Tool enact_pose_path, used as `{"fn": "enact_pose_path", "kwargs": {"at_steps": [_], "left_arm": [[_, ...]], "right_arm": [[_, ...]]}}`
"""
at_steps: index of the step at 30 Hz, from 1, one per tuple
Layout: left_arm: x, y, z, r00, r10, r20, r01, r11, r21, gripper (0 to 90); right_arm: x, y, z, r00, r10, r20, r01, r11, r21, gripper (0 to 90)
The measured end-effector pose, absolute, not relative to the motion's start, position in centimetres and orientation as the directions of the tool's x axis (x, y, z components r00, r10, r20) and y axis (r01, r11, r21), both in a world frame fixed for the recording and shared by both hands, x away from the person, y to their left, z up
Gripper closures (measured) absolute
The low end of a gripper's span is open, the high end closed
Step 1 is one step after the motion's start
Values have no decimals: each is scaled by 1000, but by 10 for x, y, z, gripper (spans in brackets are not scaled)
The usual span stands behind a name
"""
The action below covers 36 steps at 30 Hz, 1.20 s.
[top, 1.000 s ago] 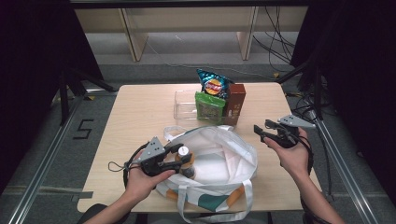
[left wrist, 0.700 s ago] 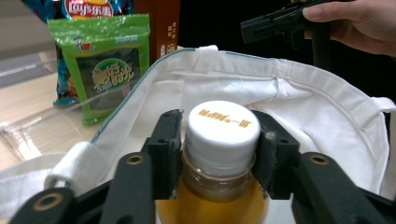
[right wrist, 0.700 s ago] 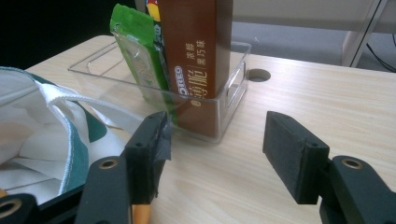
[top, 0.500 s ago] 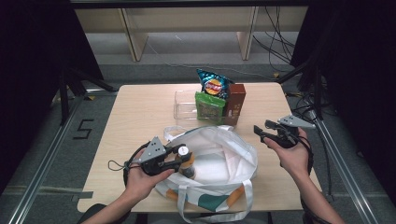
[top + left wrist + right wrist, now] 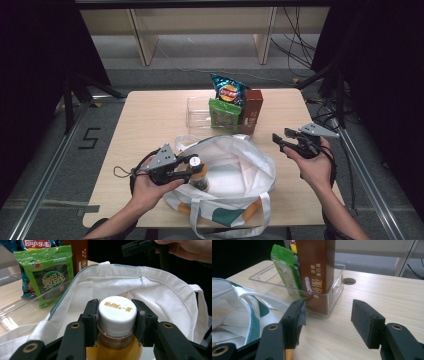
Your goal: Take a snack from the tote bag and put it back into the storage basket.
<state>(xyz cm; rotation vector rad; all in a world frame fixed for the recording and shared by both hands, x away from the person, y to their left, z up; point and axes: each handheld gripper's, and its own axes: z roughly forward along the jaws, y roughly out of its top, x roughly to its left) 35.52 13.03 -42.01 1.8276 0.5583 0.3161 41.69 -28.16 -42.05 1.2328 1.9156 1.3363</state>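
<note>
Two black pads of the left gripper (image 5: 117, 322) are pressing on either side of the white cap of a bottle (image 5: 117, 315) of amber drink, having just been closing on it. Bottle is standing upright, long axis vertical, jaws gripping from the sides at cap level, at the near-left rim of the white tote bag (image 5: 240, 165) lying open on the table (image 5: 150, 115). Right gripper (image 5: 286, 141) is hovering at the bag's right edge, jaws apart and empty, near the clear bin (image 5: 329, 297) of snacks. Left hand is plainly nearer; the bag's opening lies just right of the bottle.
</note>
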Motion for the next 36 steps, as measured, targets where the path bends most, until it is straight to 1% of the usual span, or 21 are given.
{"fn": "enact_pose_path", "kwargs": {"at_steps": [2,3,7,8,11,13,15,17,18,20,21,23,29,30,32,33,34,35,36], "left_arm": [[356,130,-417,856,513,-58,213,-250,945,587],[356,130,-415,858,510,-56,213,-254,943,587],[358,130,-410,867,494,-65,213,-250,944,588],[359,130,-409,868,492,-68,216,-250,944,588],[361,130,-406,871,486,-73,218,-249,944,588],[362,131,-404,873,481,-76,216,-243,946,588],[362,131,-400,872,484,-78,219,-241,945,587],[364,132,-397,875,478,-78,214,-237,947,588],[365,133,-395,878,473,-77,209,-233,950,588],[366,133,-390,876,477,-77,208,-229,951,588],[367,134,-387,875,479,-73,205,-231,951,588],[368,134,-382,874,481,-70,200,-223,954,588],[374,136,-370,872,485,-65,185,-203,962,588],[375,136,-369,873,484,-65,182,-199,963,588],[377,137,-365,872,485,-70,184,-192,964,588],[378,137,-364,873,483,-74,182,-180,967,588],[379,137,-363,873,483,-71,178,-179,968,588],[379,137,-362,873,483,-66,174,-182,968,588],[380,137,-361,873,483,-64,170,-179,969,588]], "right_arm": [[418,-283,-421,-474,877,85,384,120,915,442],[416,-281,-421,-457,882,113,400,90,912,442],[417,-283,-422,-468,878,101,394,105,913,449],[415,-281,-422,-455,881,129,416,82,906,451],[414,-282,-422,-458,880,126,419,88,904,455],[413,-281,-421,-450,882,138,445,87,891,456],[412,-281,-420,-447,883,143,449,83,890,458],[413,-281,-421,-456,880,132,430,87,899,459],[412,-281,-421,-448,883,137,445,87,891,459],[414,-282,-422,-461,881,108,414,105,904,458],[412,-281,-421,-451,882,138,436,83,896,458],[414,-283,-422,-463,880,105,408,106,907,458],[414,-284,-422,-463,880,106,410,107,906,455],[412,-282,-422,-447,885,128,427,86,900,455],[414,-284,-423,-462,881,102,408,109,907,455],[414,-284,-423,-460,882,100,408,110,906,454],[412,-282,-422,-445,887,123,427,89,900,454],[412,-282,-423,-447,887,112,418,97,903,454],[412,-281,-424,-436,893,112,400,81,913,454]]}}
